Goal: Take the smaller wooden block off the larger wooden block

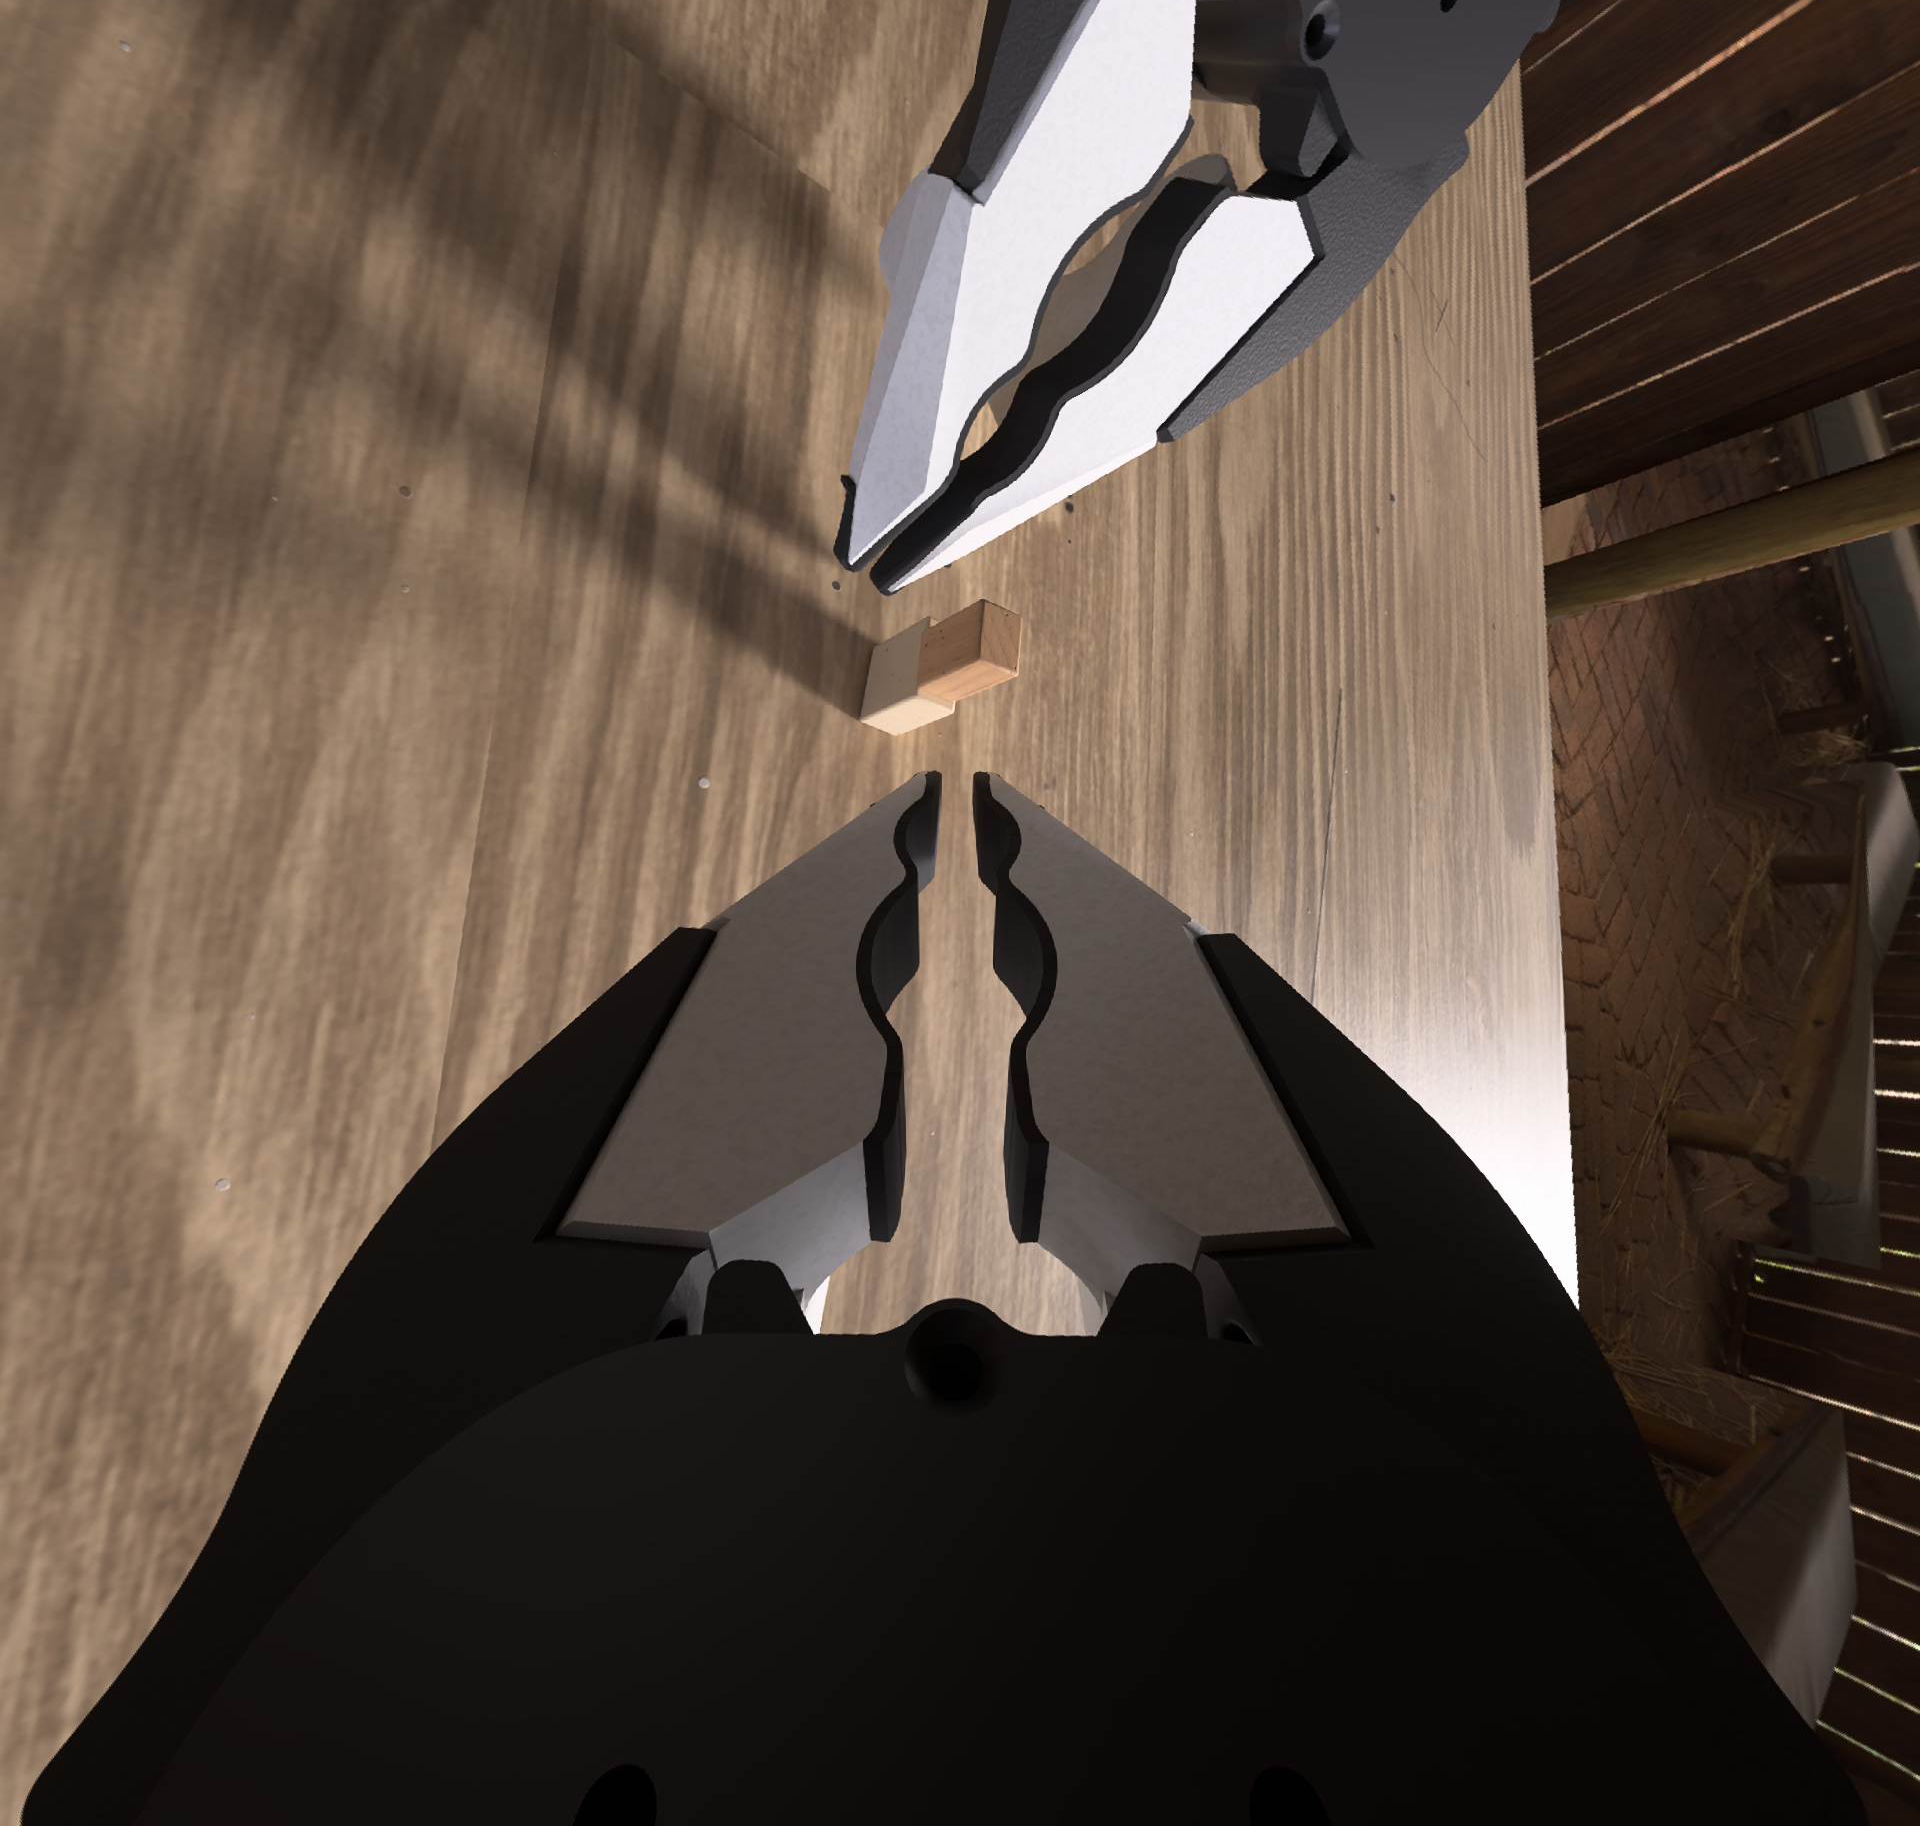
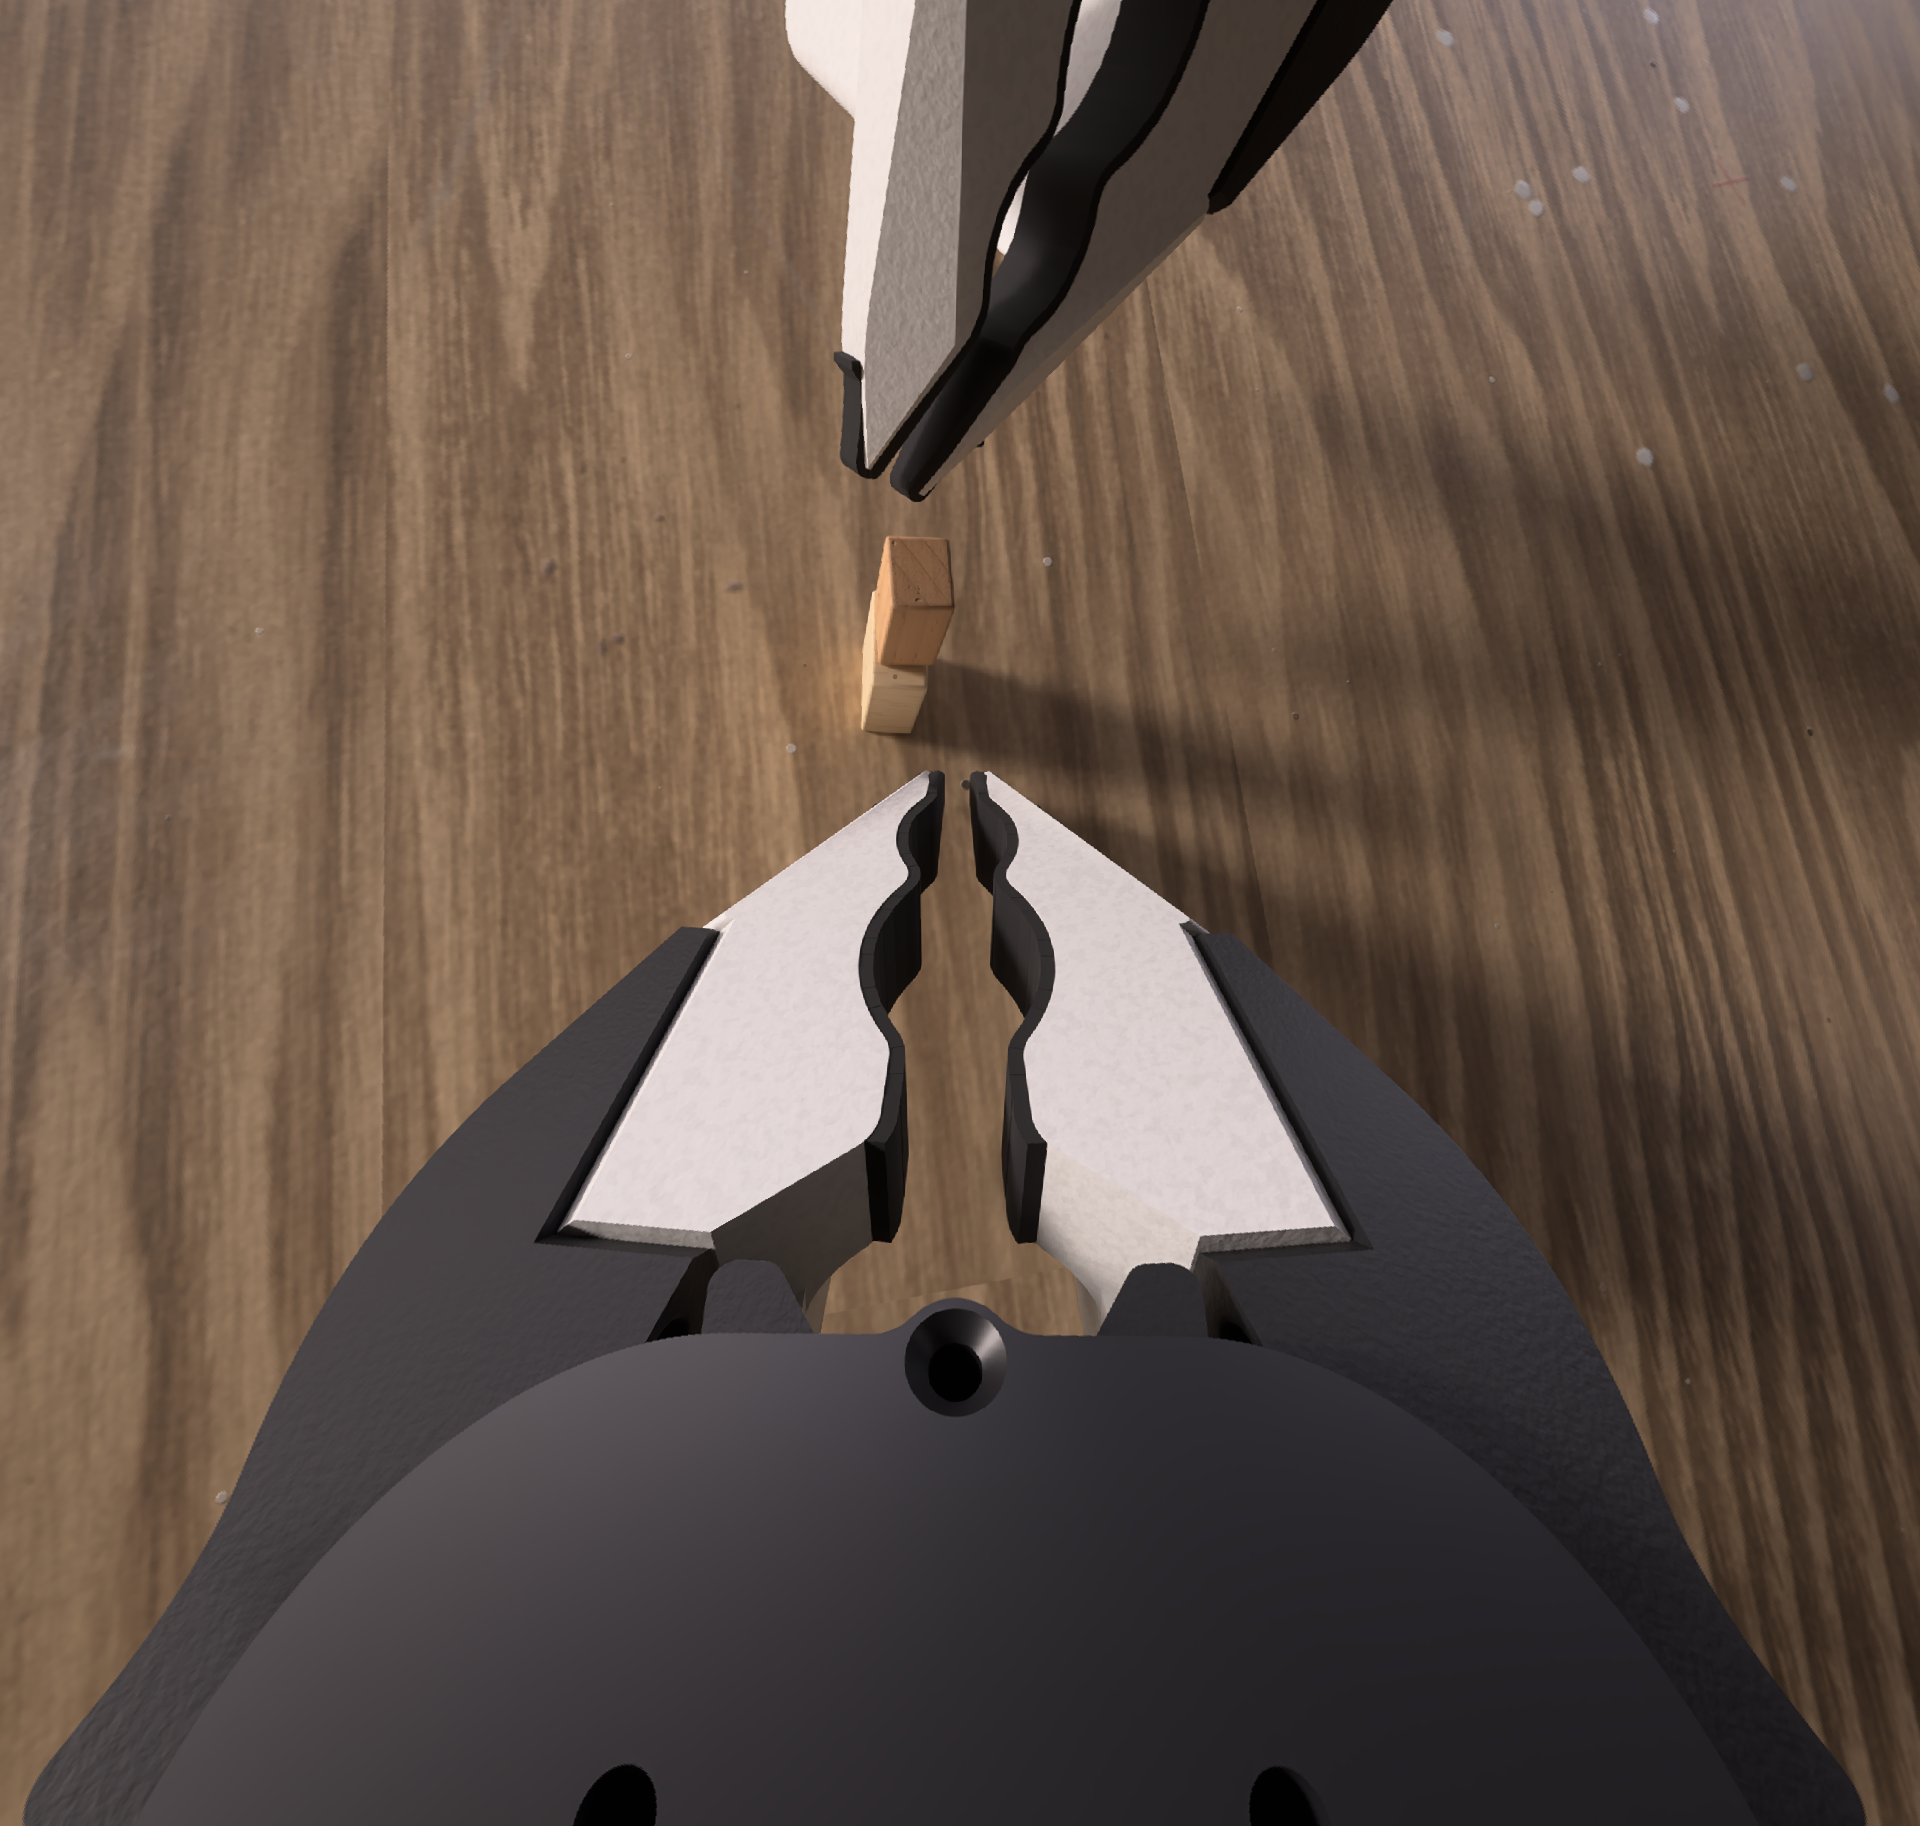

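A darker tan wooden block sits on top of a paler wooden block on the wooden table. The stack also shows in the right wrist view, tan block above pale block. My left gripper is shut and empty, its tips just short of the stack. My right gripper is shut and empty, also just short of the stack. The two grippers face each other across the blocks: the right gripper shows beyond the stack in the left wrist view, and the left gripper does in the right wrist view.
The table's edge runs along the right of the left wrist view, with a wooden deck floor and a brick surface beyond it. Streaked shadows lie across the tabletop.
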Robot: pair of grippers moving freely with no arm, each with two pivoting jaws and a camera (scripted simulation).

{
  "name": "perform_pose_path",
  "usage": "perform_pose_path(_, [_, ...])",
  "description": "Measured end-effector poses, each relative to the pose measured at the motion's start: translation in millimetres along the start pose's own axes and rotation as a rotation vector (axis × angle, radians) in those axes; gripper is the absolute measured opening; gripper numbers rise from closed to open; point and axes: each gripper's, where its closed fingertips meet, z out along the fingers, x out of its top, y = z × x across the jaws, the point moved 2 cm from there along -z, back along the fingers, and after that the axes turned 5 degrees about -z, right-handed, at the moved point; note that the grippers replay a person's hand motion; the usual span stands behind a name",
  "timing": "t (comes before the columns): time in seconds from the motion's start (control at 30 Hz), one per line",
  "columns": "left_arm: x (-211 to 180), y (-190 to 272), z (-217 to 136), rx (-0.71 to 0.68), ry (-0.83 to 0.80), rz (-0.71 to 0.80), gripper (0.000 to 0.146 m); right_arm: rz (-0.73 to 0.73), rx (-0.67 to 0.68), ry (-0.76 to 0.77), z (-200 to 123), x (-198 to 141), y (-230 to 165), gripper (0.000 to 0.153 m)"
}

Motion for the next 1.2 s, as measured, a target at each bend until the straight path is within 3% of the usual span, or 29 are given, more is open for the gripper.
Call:
perform_pose_path(0.17, [1, -3, -1, -0.007, 0.014, -0.014, 0.005, 0.016, -0.012, 0.019, -3, 2, 3, 0.012])
perform_pose_path(0.3, [3, -4, -3, -0.035, 0.041, -0.042, 0.005, 0.035, 0.012, 0.134, -9, 21, 0, 0.026])
perform_pose_path(0.4, [4, -3, -4, -0.055, 0.051, -0.055, 0.006, 0.003, 0.007, 0.182, -7, 34, -3, 0.028])
perform_pose_path(0.63, [6, -1, -2, -0.091, 0.050, -0.070, 0.006, -0.049, -0.031, 0.168, -2, 39, -5, 0.011])
perform_pose_path(1.2, [8, 0, -3, -0.098, 0.064, -0.072, 0.006, -0.062, -0.061, 0.123, 1, 34, -2, 0.009])
